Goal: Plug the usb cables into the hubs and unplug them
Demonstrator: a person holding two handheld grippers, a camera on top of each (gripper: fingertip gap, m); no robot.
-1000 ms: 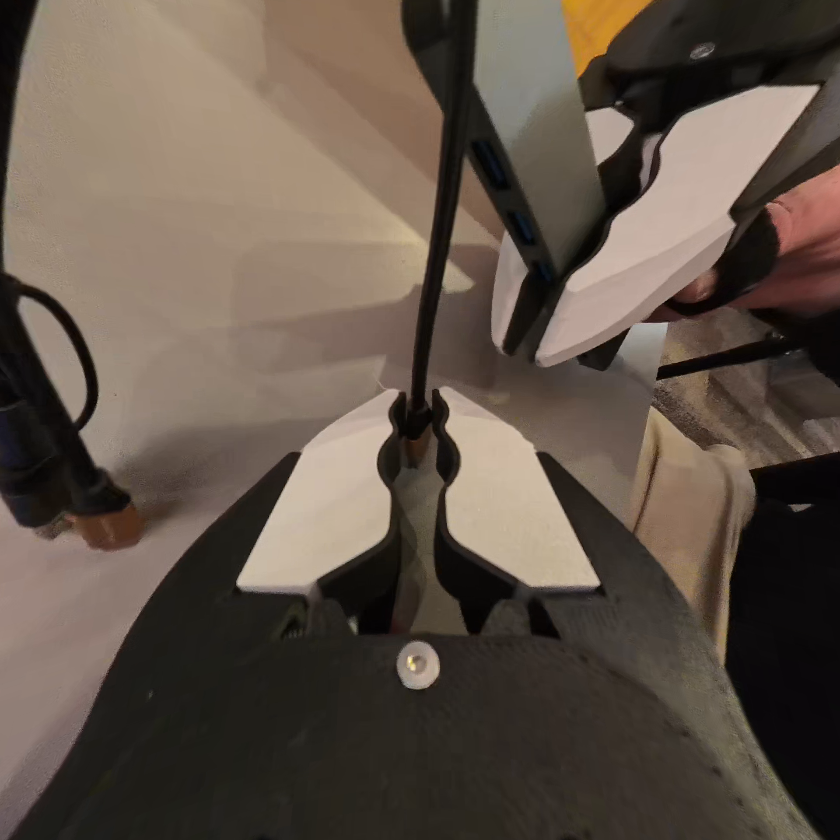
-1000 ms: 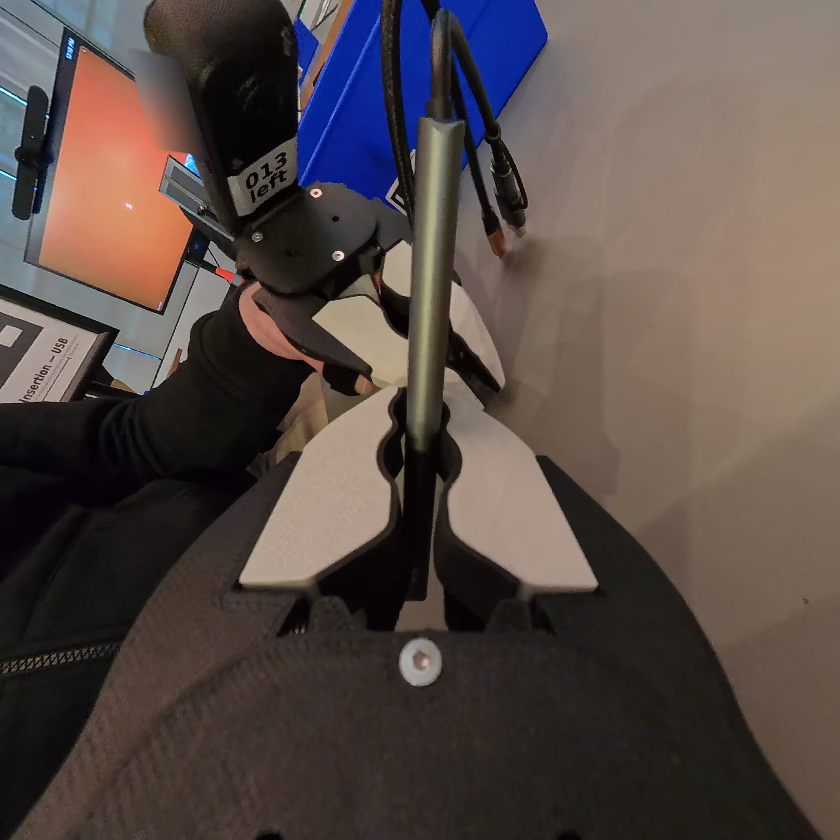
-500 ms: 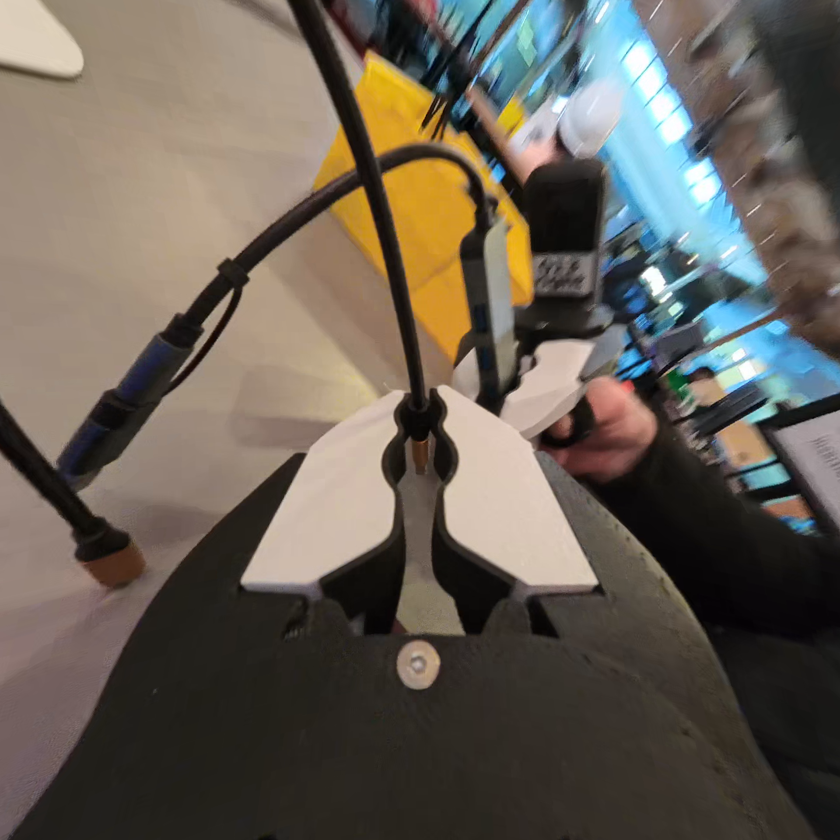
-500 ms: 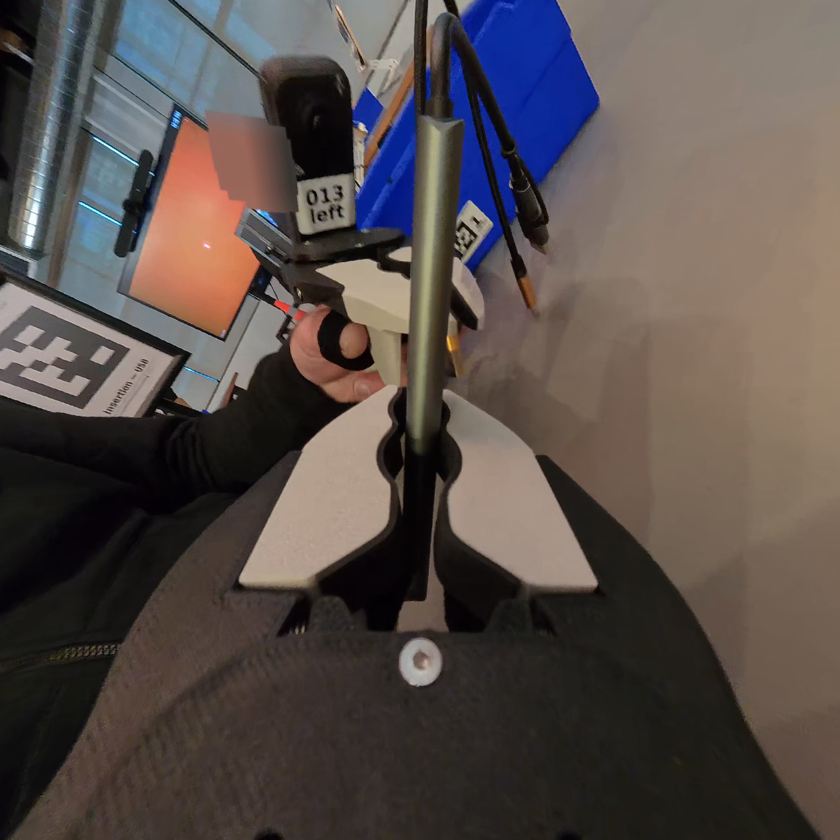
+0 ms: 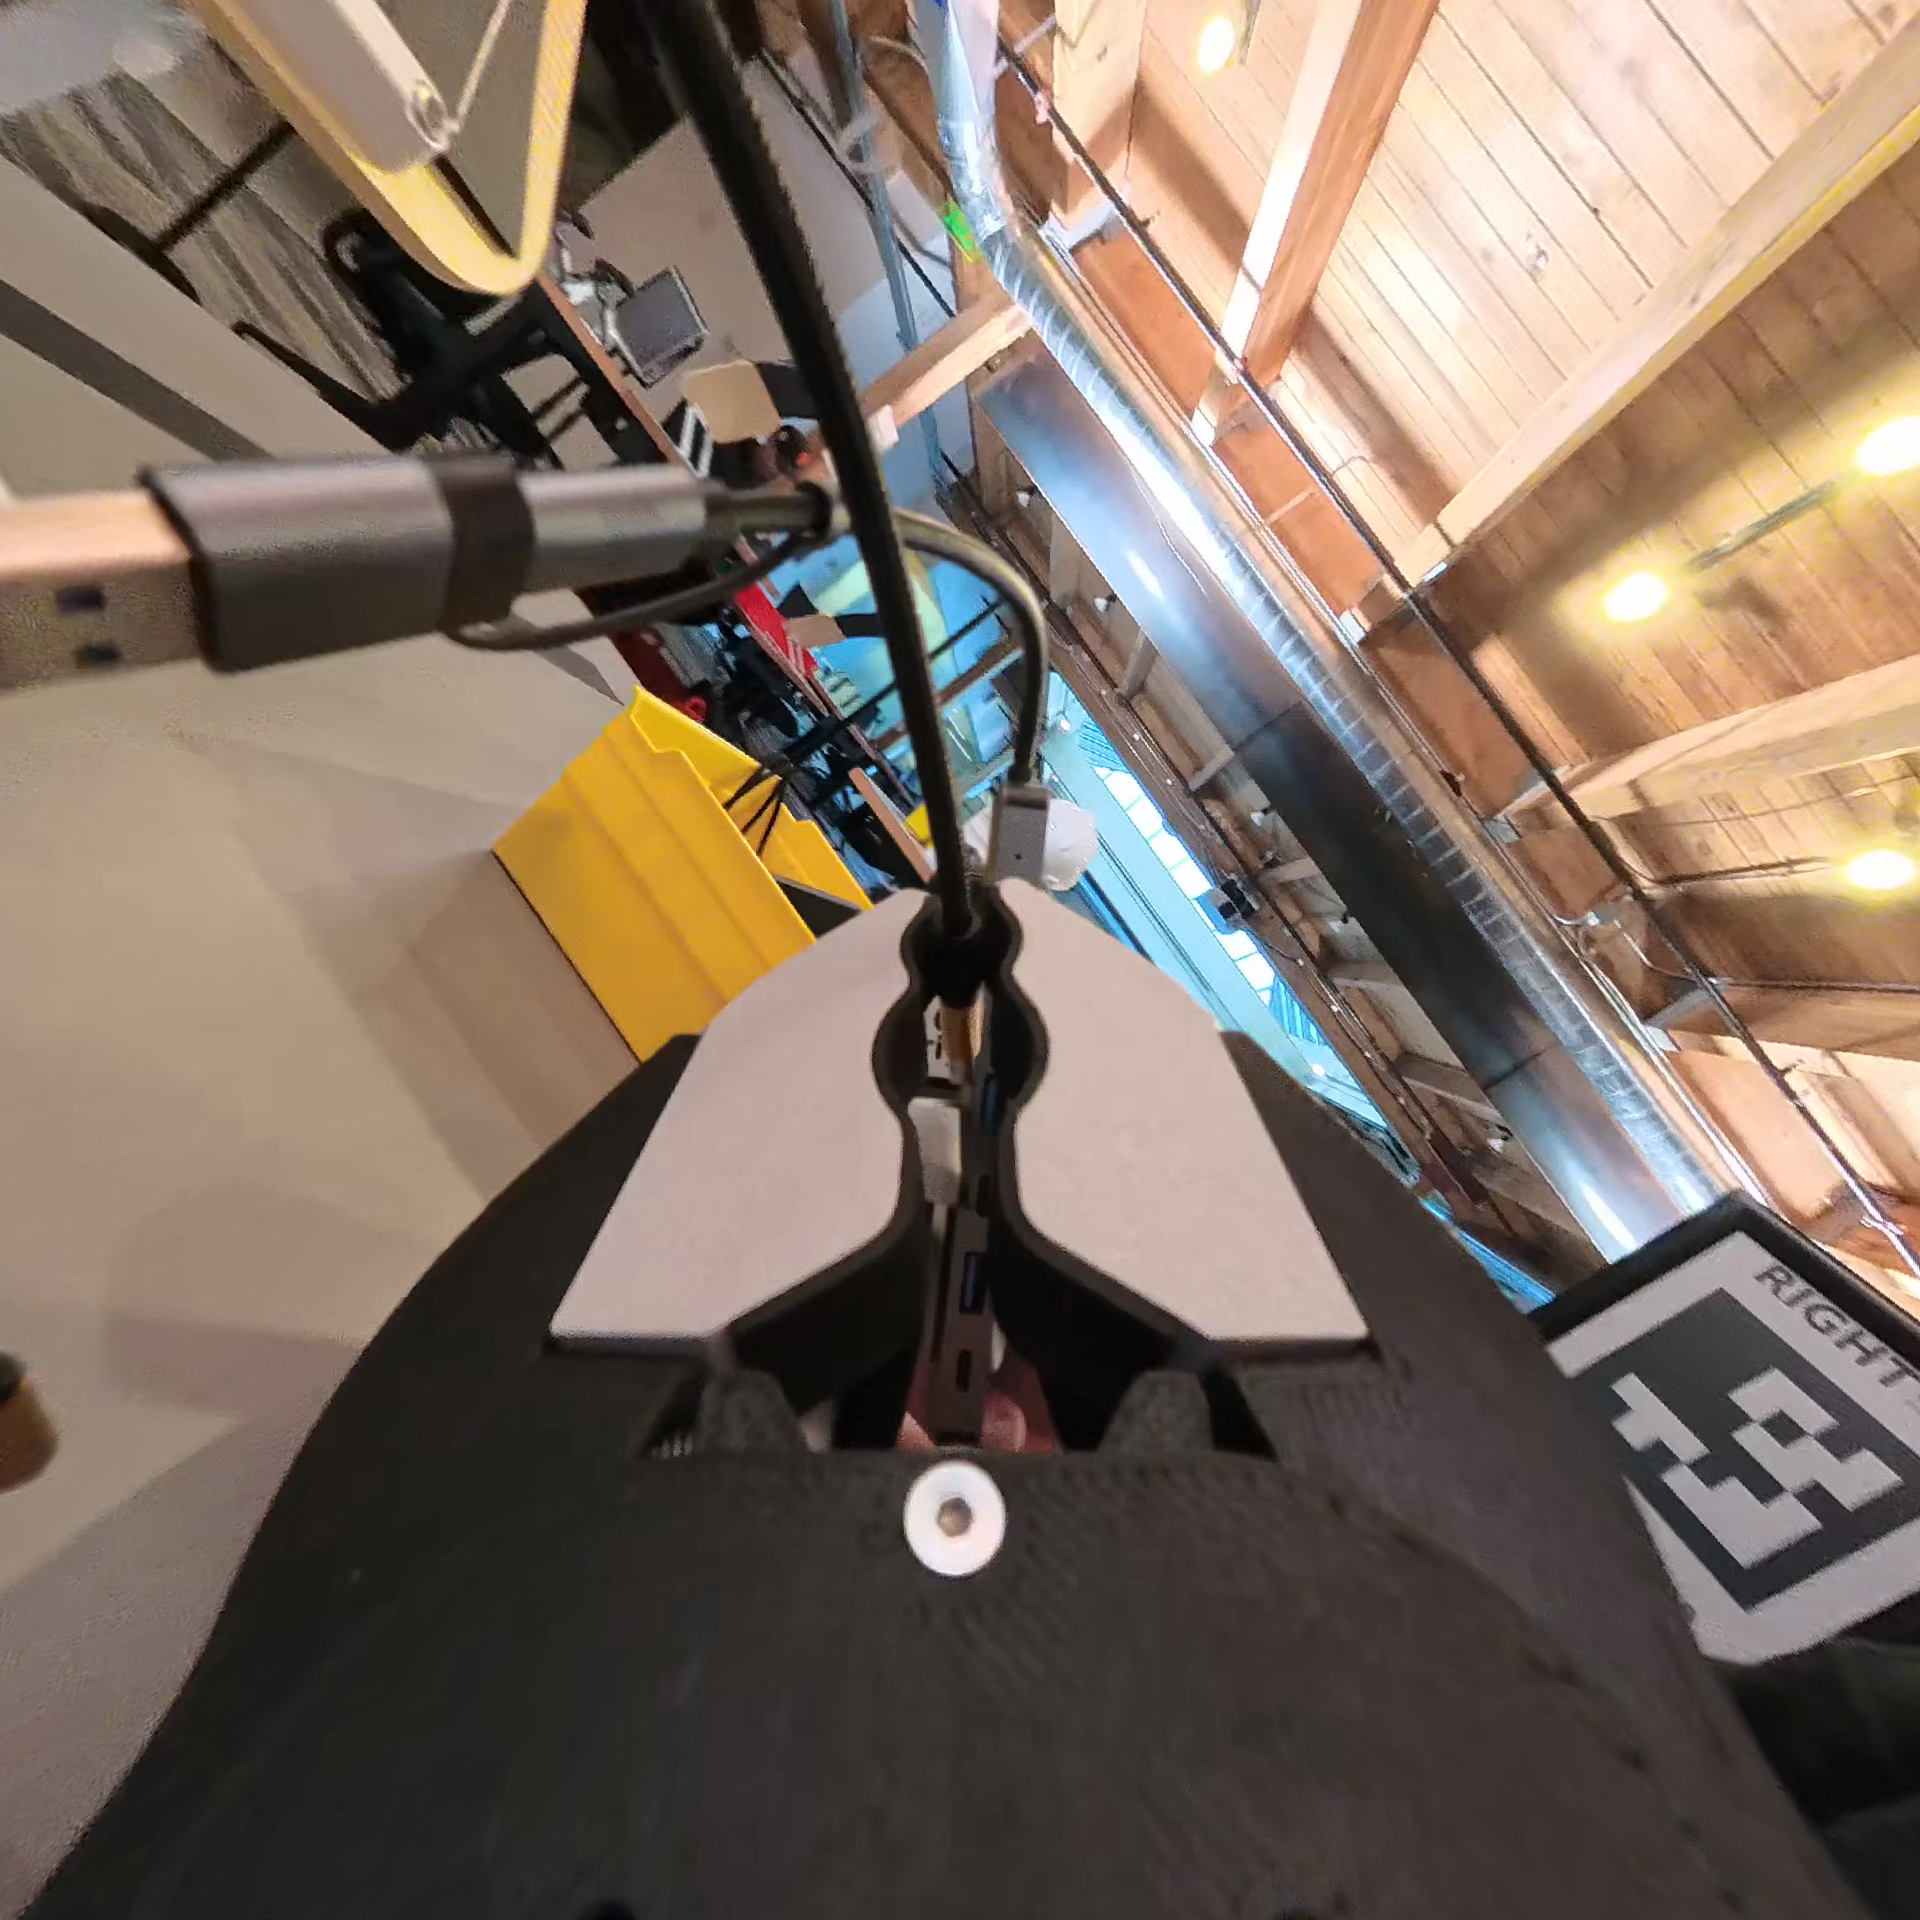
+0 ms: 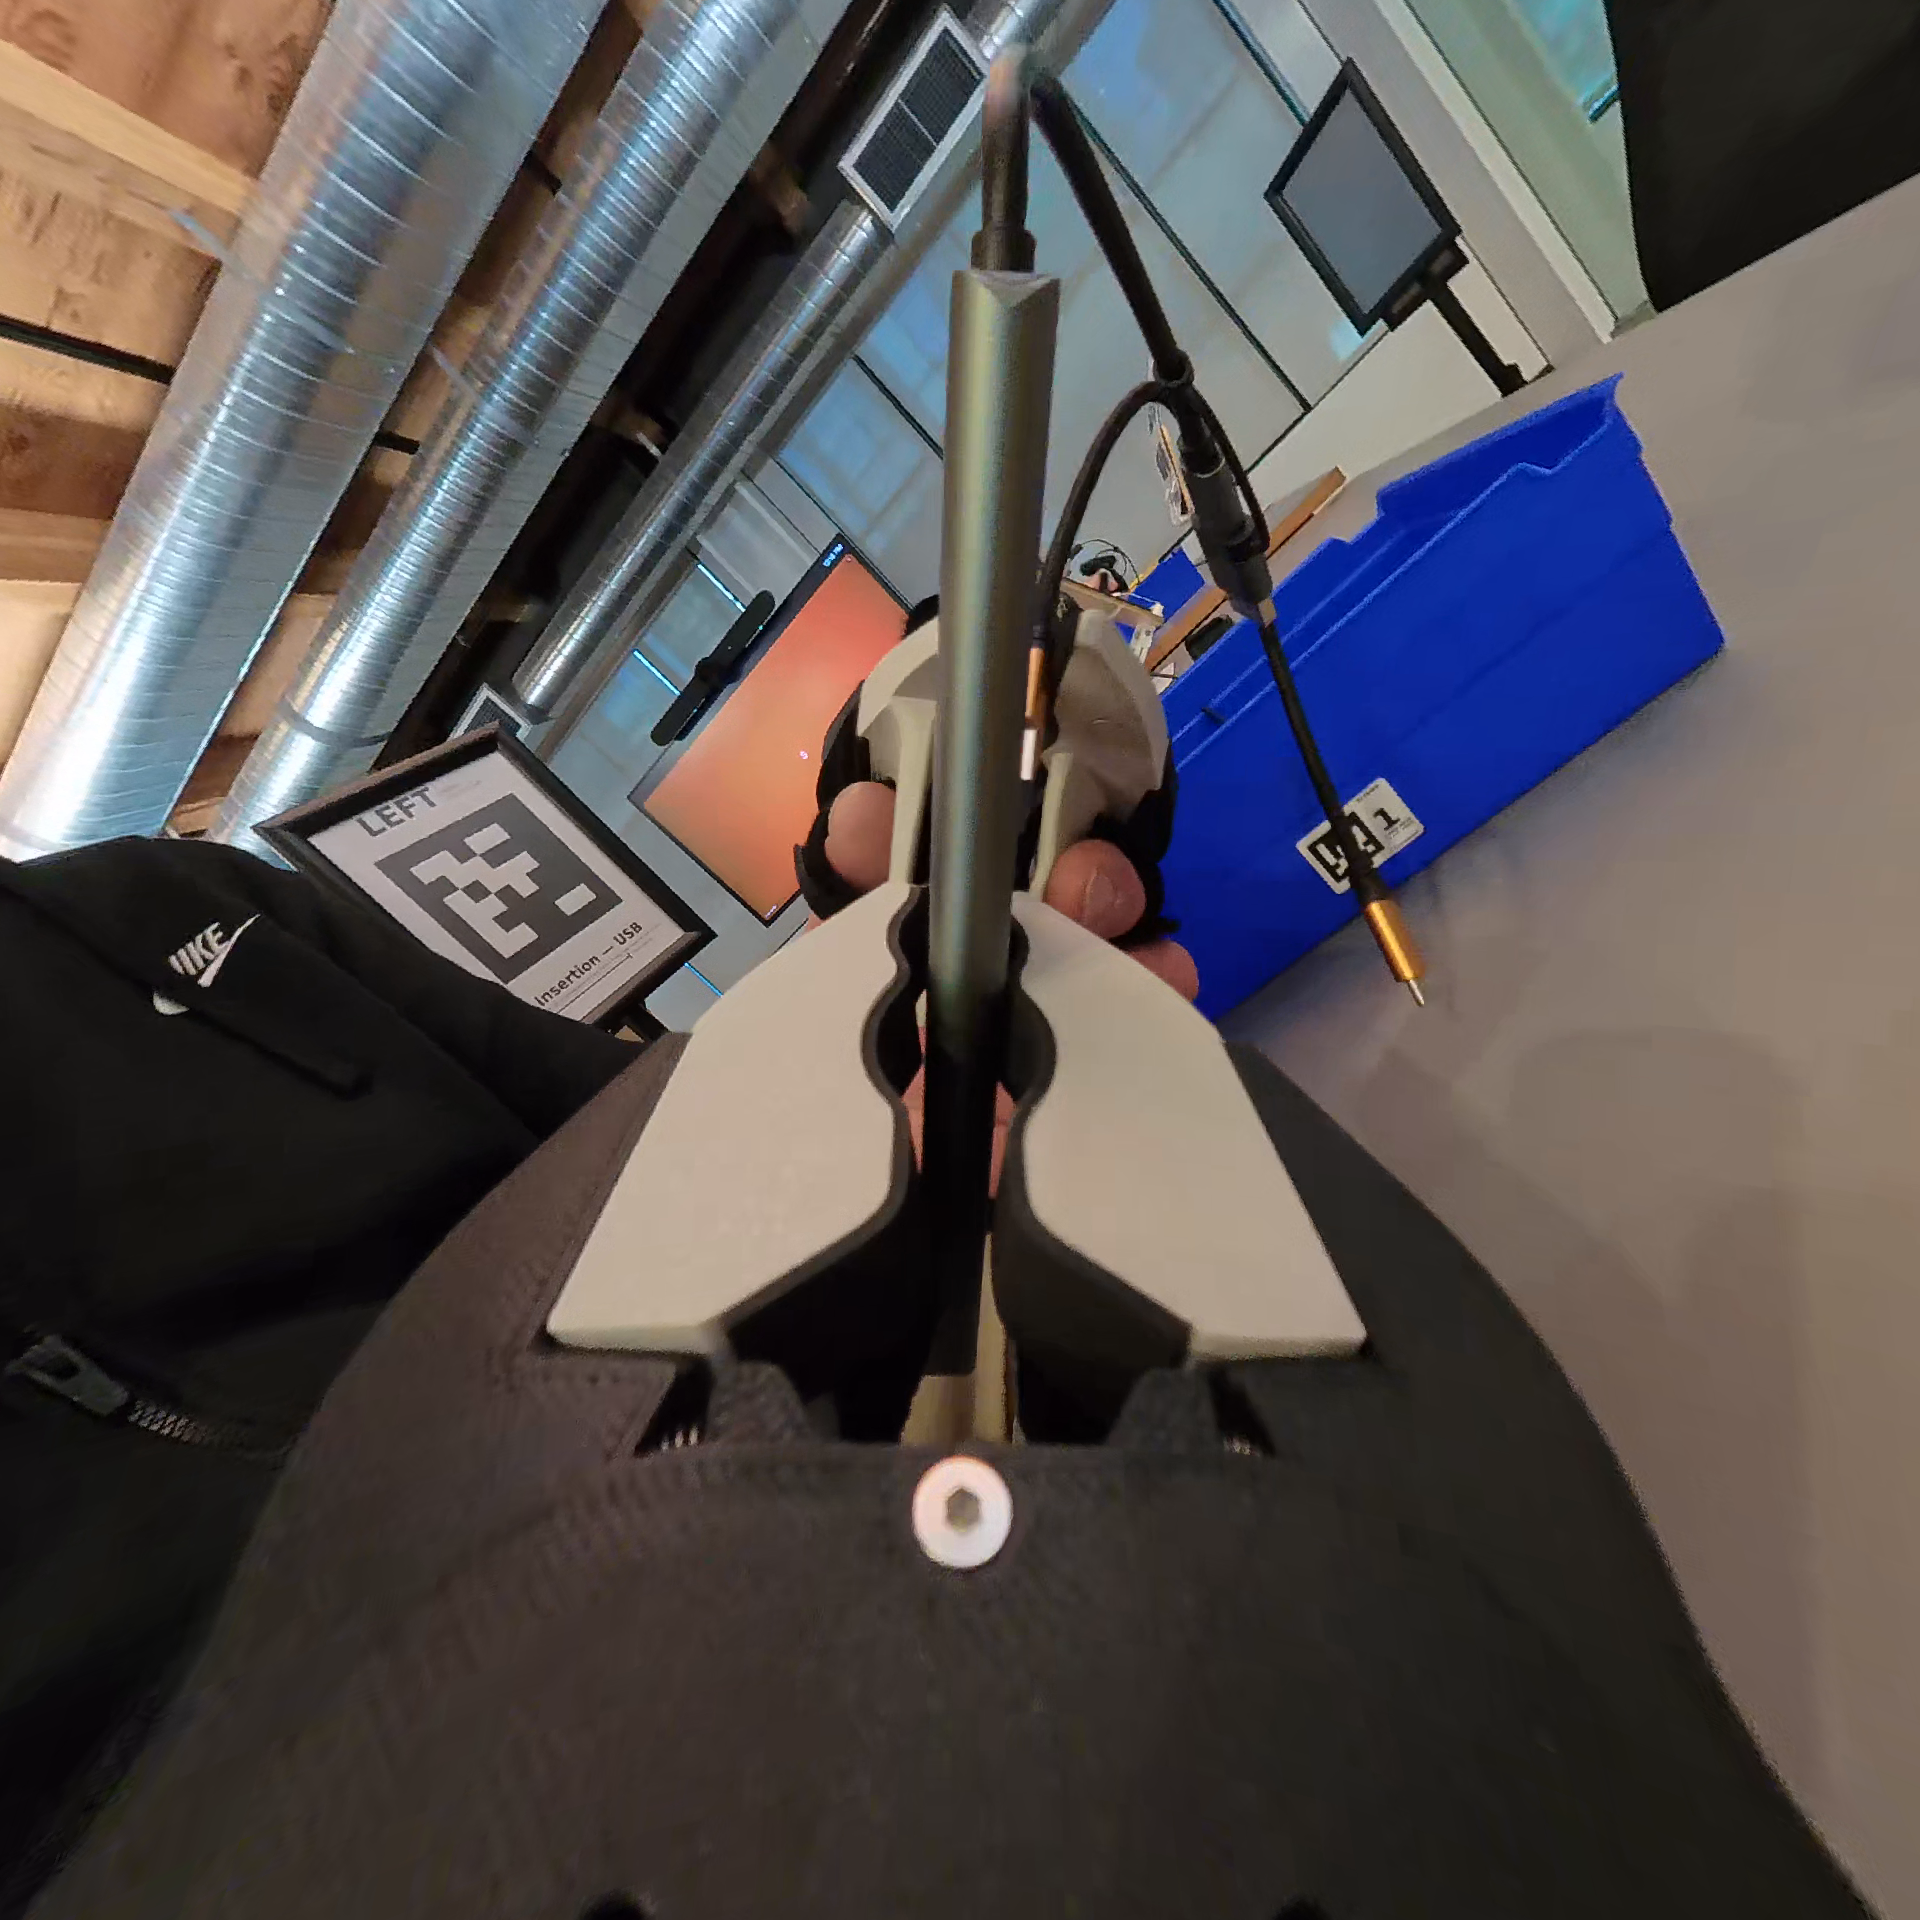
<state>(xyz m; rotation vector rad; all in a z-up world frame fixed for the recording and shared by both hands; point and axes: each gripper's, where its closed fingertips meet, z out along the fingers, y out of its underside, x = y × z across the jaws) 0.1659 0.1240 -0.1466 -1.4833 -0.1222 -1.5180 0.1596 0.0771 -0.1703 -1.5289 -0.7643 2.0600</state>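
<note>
Nearby, blue bin (image 6: 1475,665) and yellow bin (image 5: 665,883) contents stay unseen.

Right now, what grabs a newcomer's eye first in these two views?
In the right wrist view, the grey hub stands up the middle, clamped in the right gripper, with the left gripper right behind it. A blue bin sits on the table to the right. In the left wrist view, the left gripper pinches a black cable at its plug, under a wooden ceiling.
</note>
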